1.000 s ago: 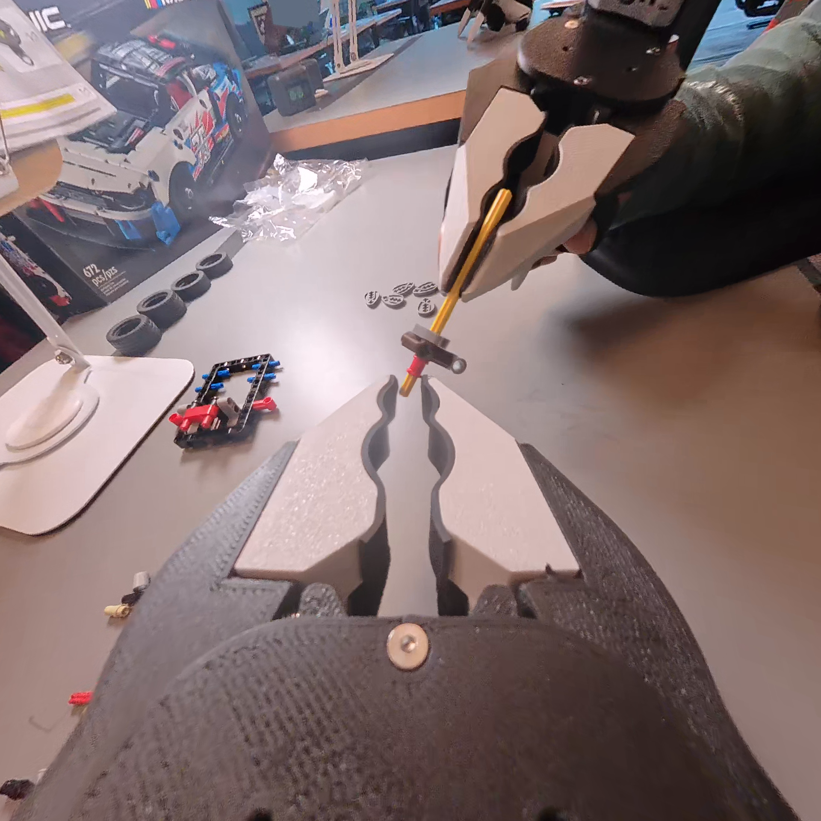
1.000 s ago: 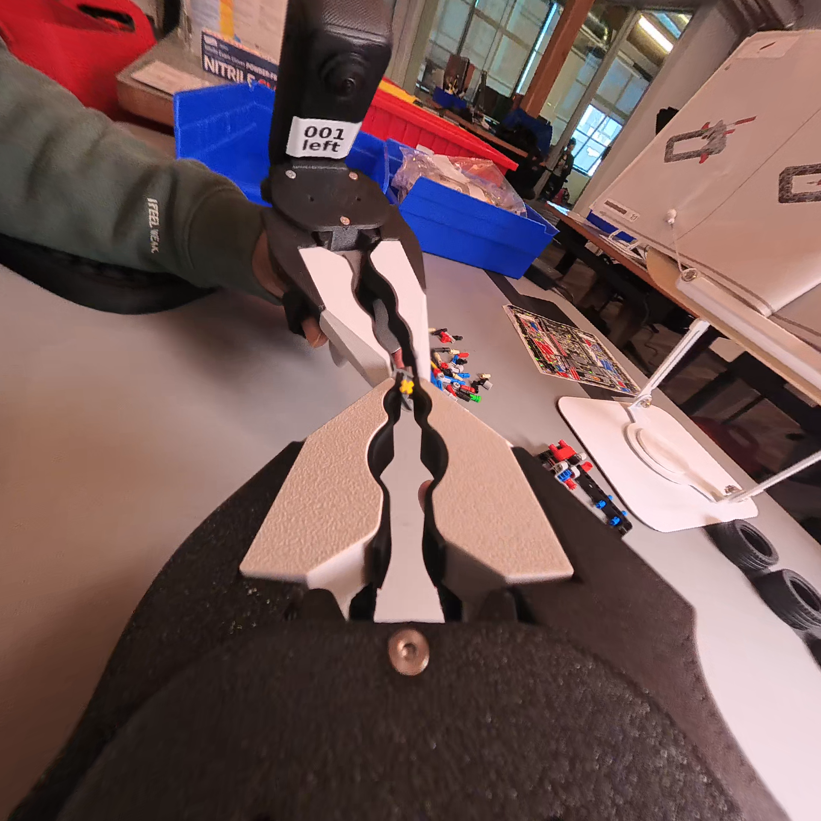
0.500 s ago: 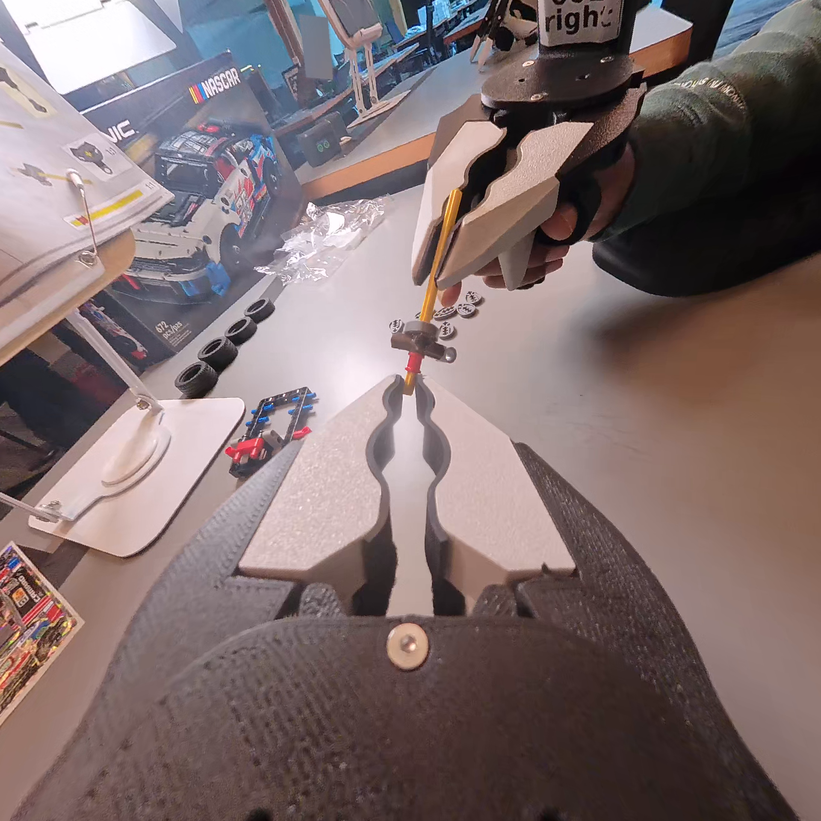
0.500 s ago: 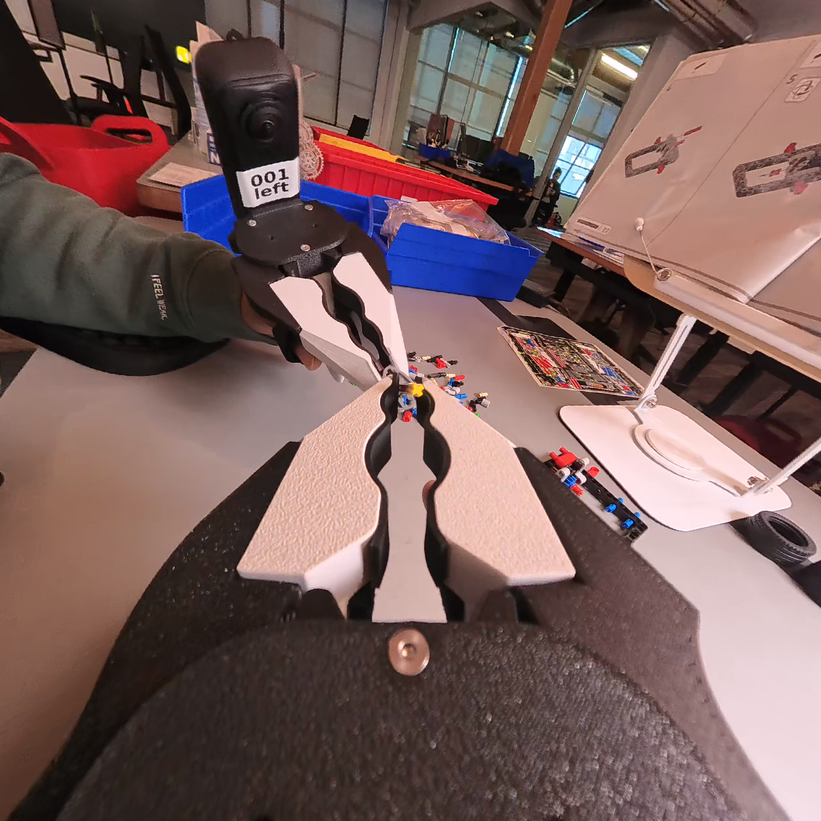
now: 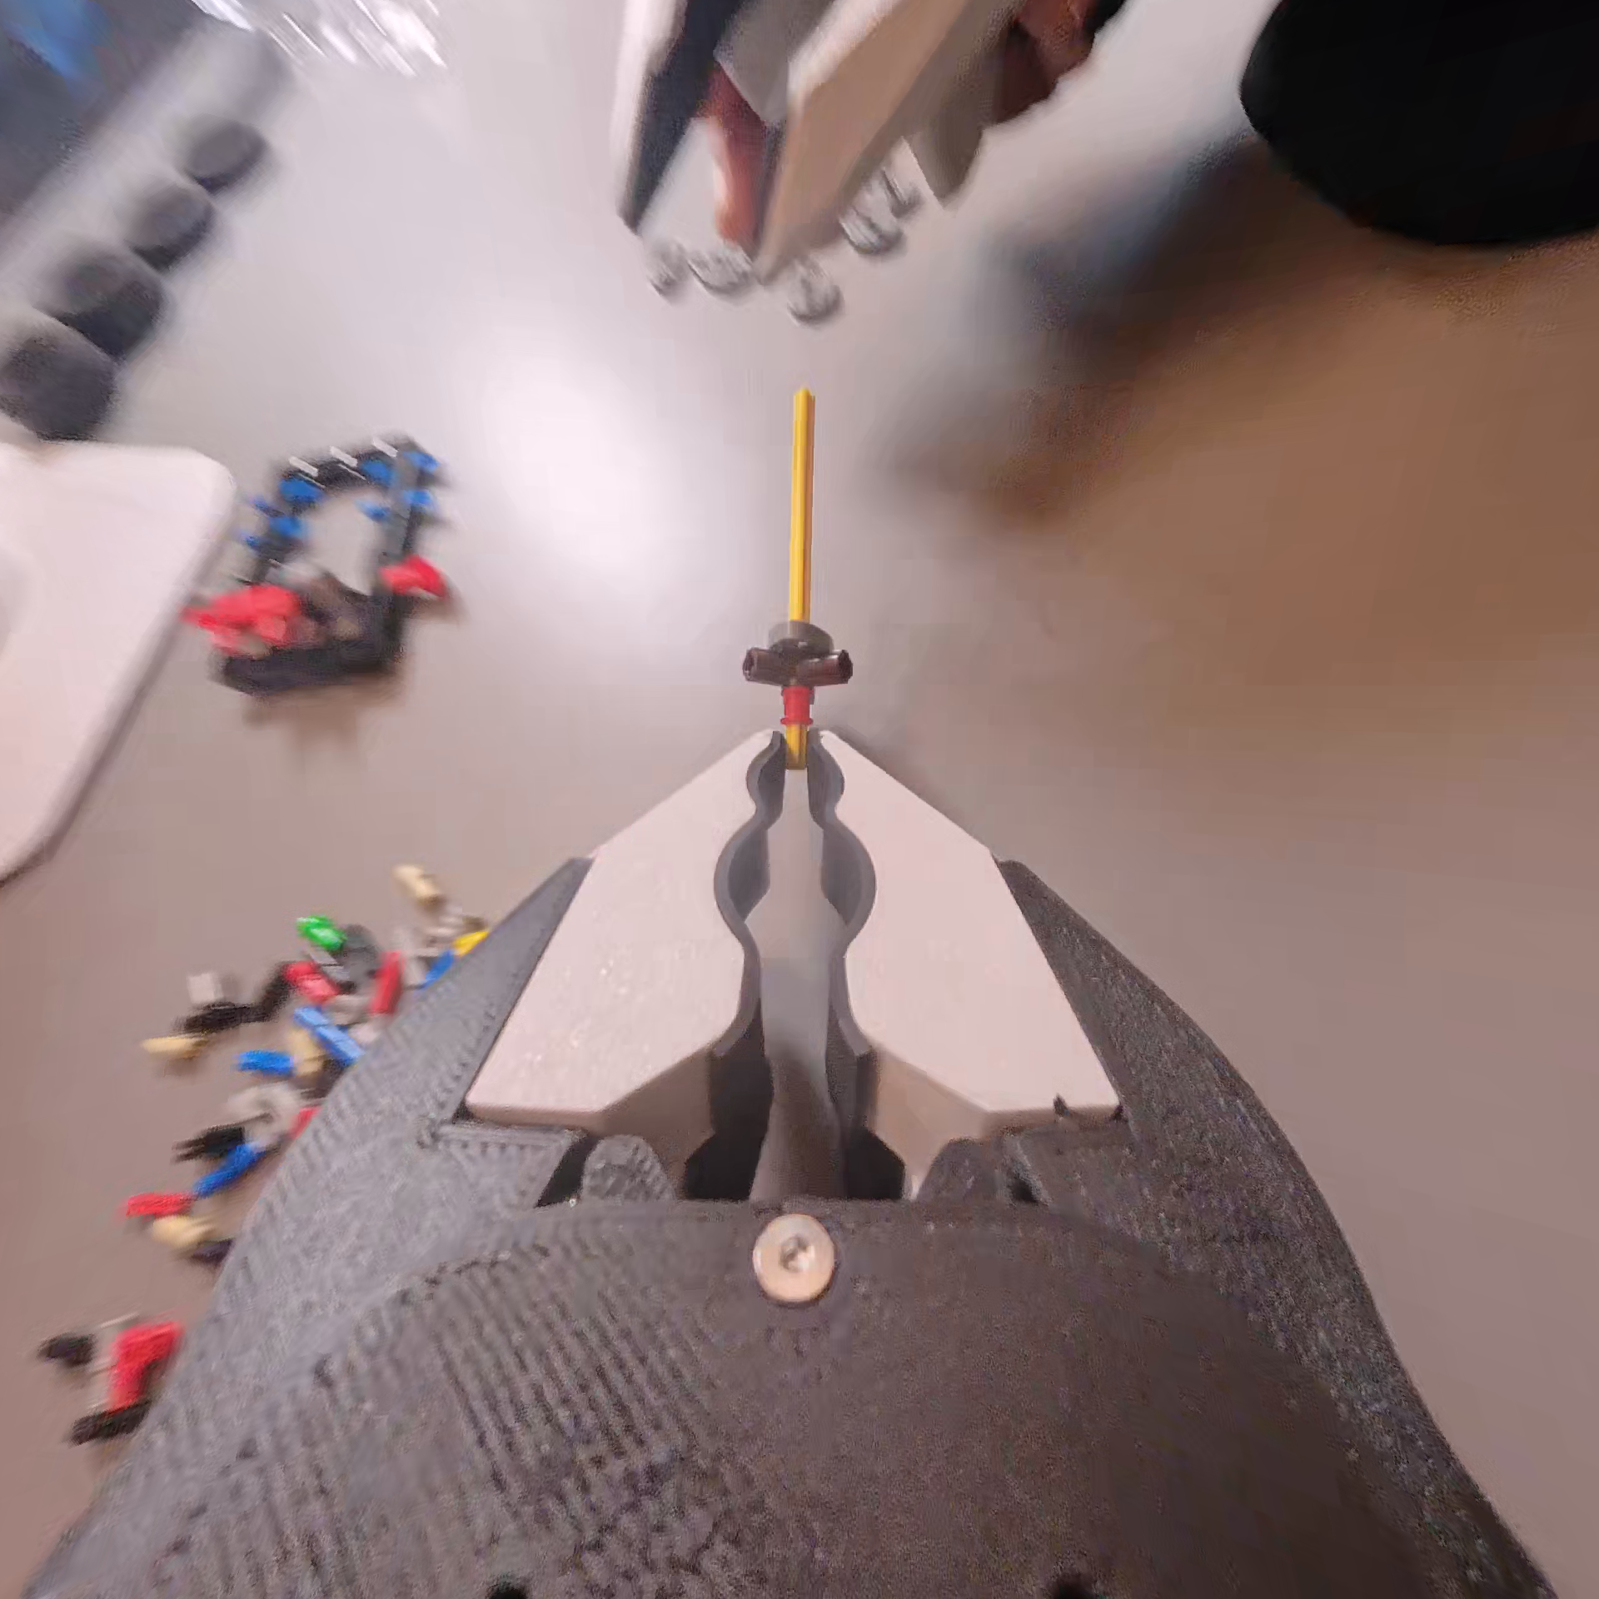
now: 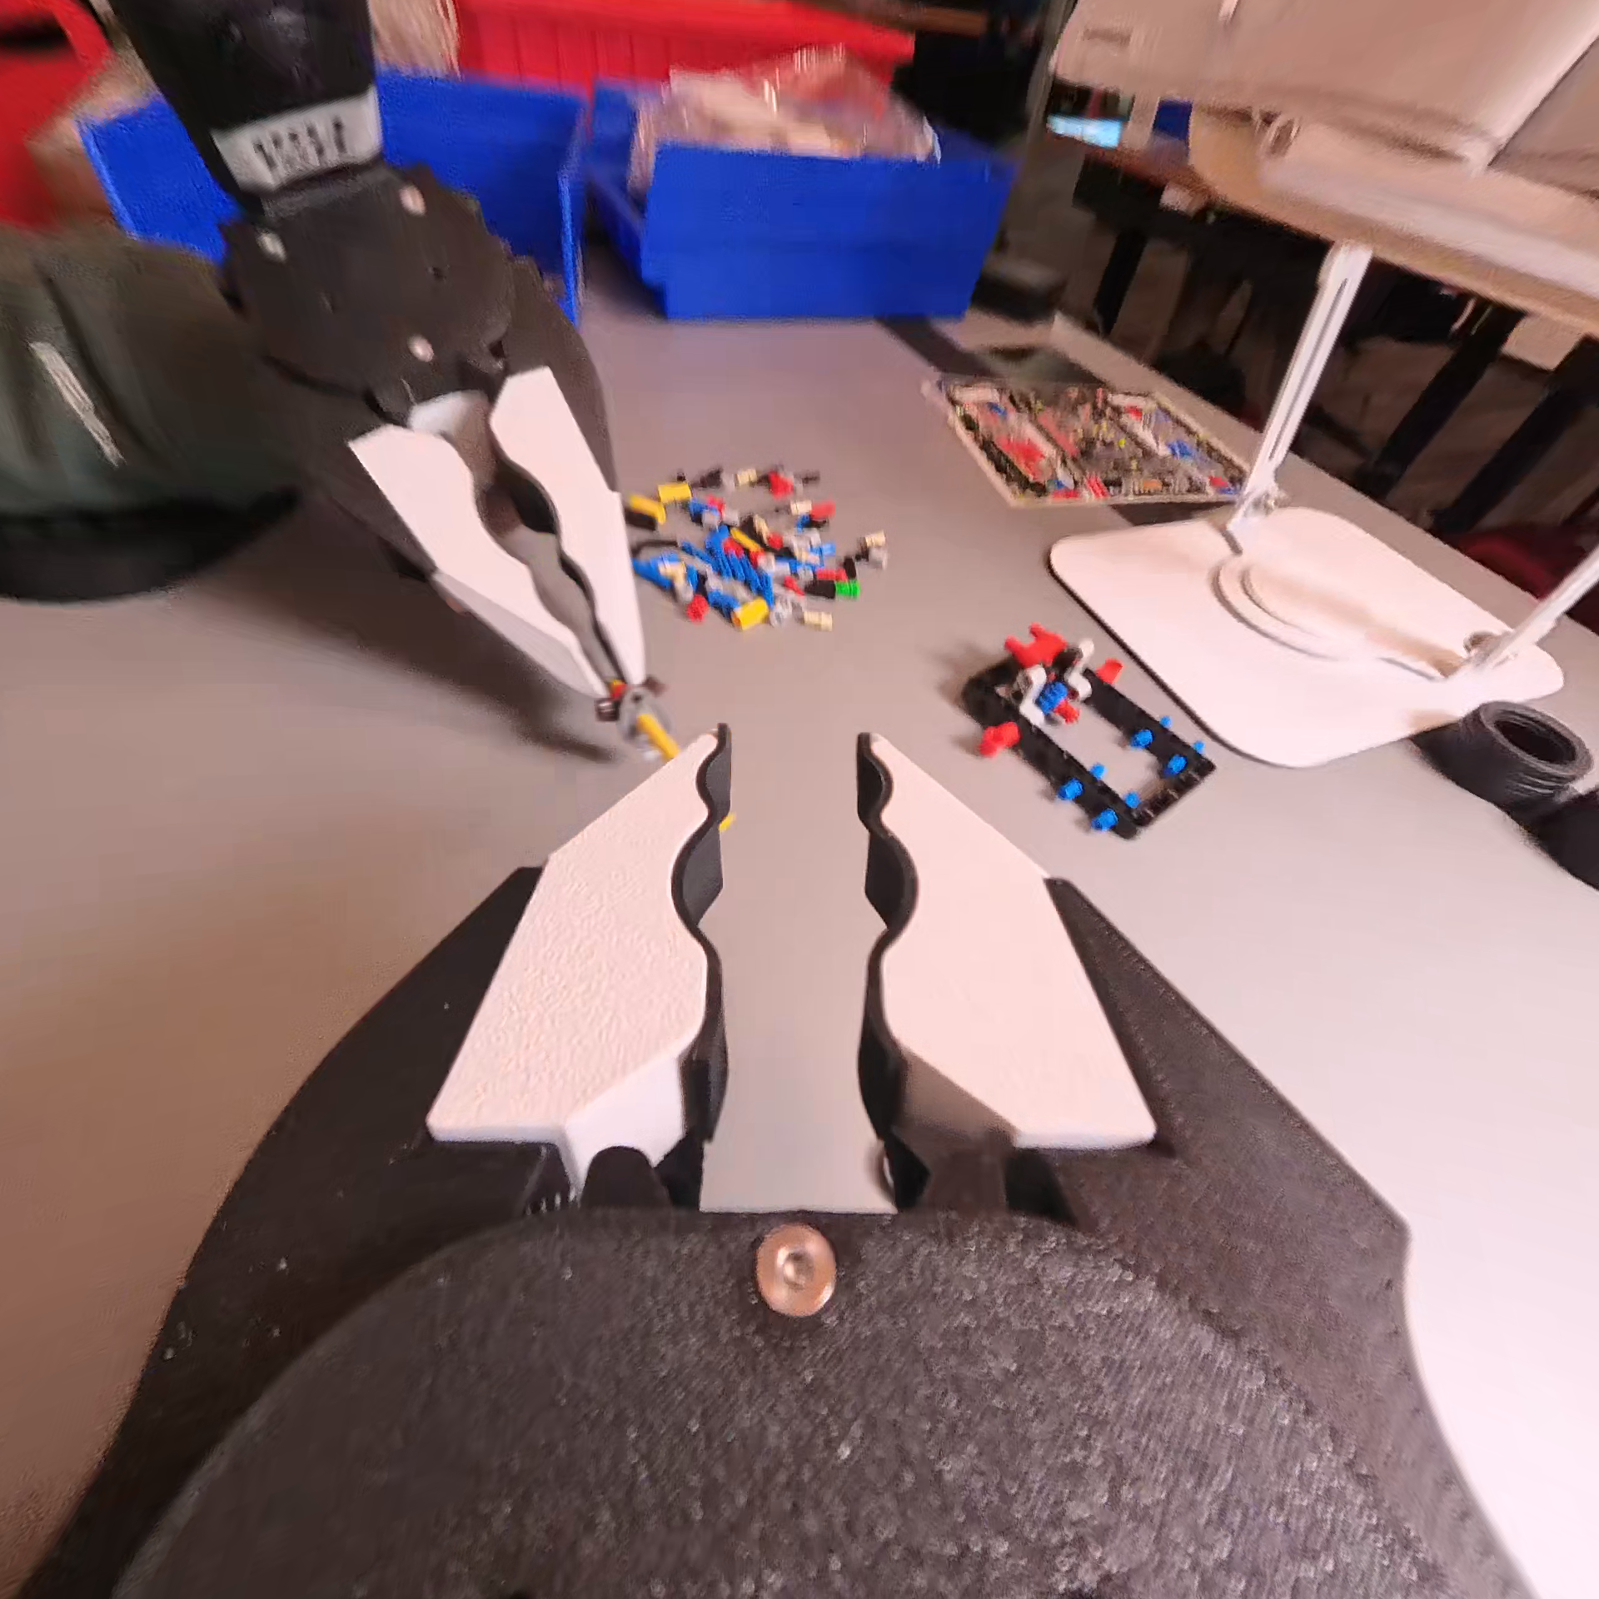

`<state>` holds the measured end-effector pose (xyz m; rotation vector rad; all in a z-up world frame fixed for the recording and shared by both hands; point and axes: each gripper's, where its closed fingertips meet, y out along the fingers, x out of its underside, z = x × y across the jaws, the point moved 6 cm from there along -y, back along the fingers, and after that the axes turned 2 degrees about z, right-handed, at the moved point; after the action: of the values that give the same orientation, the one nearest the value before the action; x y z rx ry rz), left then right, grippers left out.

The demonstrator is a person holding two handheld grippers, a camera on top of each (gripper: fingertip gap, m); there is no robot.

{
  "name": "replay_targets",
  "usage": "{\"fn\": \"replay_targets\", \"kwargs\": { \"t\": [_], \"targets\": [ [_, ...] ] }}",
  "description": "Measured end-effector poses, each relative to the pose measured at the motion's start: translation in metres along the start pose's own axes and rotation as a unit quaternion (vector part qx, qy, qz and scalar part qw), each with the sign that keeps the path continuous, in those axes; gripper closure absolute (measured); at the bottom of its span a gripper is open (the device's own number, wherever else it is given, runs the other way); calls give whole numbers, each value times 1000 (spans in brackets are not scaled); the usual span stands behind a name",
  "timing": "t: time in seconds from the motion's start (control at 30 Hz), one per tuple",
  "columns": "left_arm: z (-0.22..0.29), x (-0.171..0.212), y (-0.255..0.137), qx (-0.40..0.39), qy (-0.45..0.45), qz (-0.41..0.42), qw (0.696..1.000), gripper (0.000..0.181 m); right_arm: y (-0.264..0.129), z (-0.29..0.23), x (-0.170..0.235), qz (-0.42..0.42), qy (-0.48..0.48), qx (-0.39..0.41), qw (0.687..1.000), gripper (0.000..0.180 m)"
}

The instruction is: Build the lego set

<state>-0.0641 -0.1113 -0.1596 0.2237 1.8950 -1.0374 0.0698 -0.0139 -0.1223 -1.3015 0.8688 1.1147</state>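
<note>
Left tool (image 5: 797,751) clenched on yellow axle (image 5: 802,493), low end; dark connector (image 5: 797,663) and red bush (image 5: 796,705) sit just above its tips. Right tool (image 6: 792,744) released, empty. Frame (image 6: 1092,749) lies mid-table (image 6: 303,865). Judgement: keep the axle straight and regrip its free end before seating in the frame.

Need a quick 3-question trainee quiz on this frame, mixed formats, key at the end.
1. True or false: the right hand-held gripper grips the yellow axle.
2. Which hand-held gripper holds the axle? A) left B) right C) neither
3. Fill in: the black frame carries small ____ pins.

Key: 1 false, it is open and empty. 2 A, the left hand-held gripper is shut on the axle's lower end. 3 blue.
</note>
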Motion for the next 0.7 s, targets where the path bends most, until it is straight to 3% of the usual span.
{"fn": "replay_targets", "kwargs": {
  "t": [0.03, 0.17, 0.33, 0.43, 0.57, 0.7],
  "targets": [
    [5, 4, 5, 23, -11, -24, 999, 177, -1, 1, 3, -12, -9, 0, 1000, 153],
    [14, 6, 11, 46, -13, -55, 997, 177, -3, 7, 8, -22, 7, 0, 1000, 157],
    [4, 1, 5, 41, -42, -21, 998, 152, -5, 21, 13, -13, 32, 19, 999, 158],
    [-14, -13, -18, 41, -87, 54, 994, 145, -13, 43, 5, 8, 31, 67, 997, 158],
    [-60, -28, -53, -41, -132, 141, 980, 145, -28, 100, -28, 51, 25, 145, 988, 165],
    [-101, -50, -93, -151, -156, 291, 932, 148, -29, 176, -69, 52, -3, 228, 972, 163]
  ]
}}
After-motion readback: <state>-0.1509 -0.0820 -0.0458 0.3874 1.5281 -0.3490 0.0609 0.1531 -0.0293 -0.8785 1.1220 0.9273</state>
